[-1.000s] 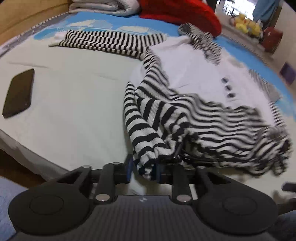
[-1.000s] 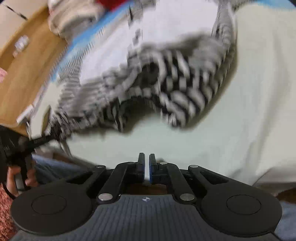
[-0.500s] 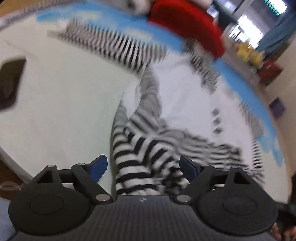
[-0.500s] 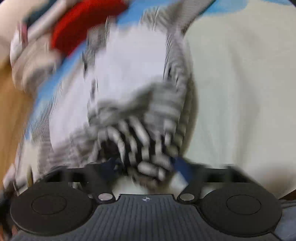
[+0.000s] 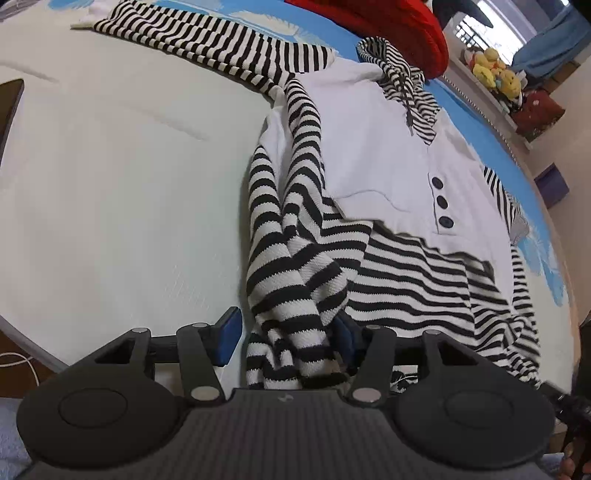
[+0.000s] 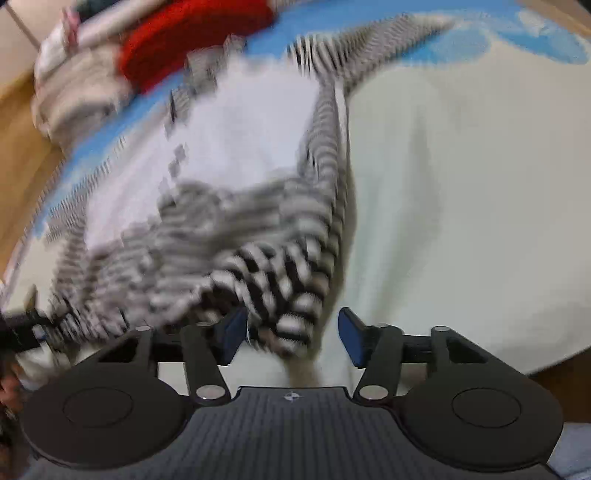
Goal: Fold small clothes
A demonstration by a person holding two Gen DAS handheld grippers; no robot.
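A white hooded sweater [image 5: 376, 147] with three dark buttons and black-and-white striped sleeves and hem lies spread on the bed. Its striped hem is bunched into a ridge [image 5: 295, 280] that runs down between the jaws of my left gripper [image 5: 286, 338]. Those jaws are closing, and the left blue pad [image 5: 229, 338] still stands a little clear of the cloth. In the blurred right wrist view, the other striped hem corner [image 6: 288, 295] hangs between the jaws of my right gripper [image 6: 291, 330]. These jaws are opening, with a gap at the right pad [image 6: 351, 339].
The pale bed sheet [image 5: 110, 184] has a blue print at the far side, and its near edge runs just under both grippers. A red garment [image 5: 388, 29] lies beyond the hood. A dark flat device [image 5: 9, 107] rests at the left. Plush toys [image 5: 495, 70] sit on a ledge beyond.
The left gripper let go of the striped hem, opened wide, then narrowed around it. The right gripper, shut and empty before, moved up to the other hem corner and opened around it.
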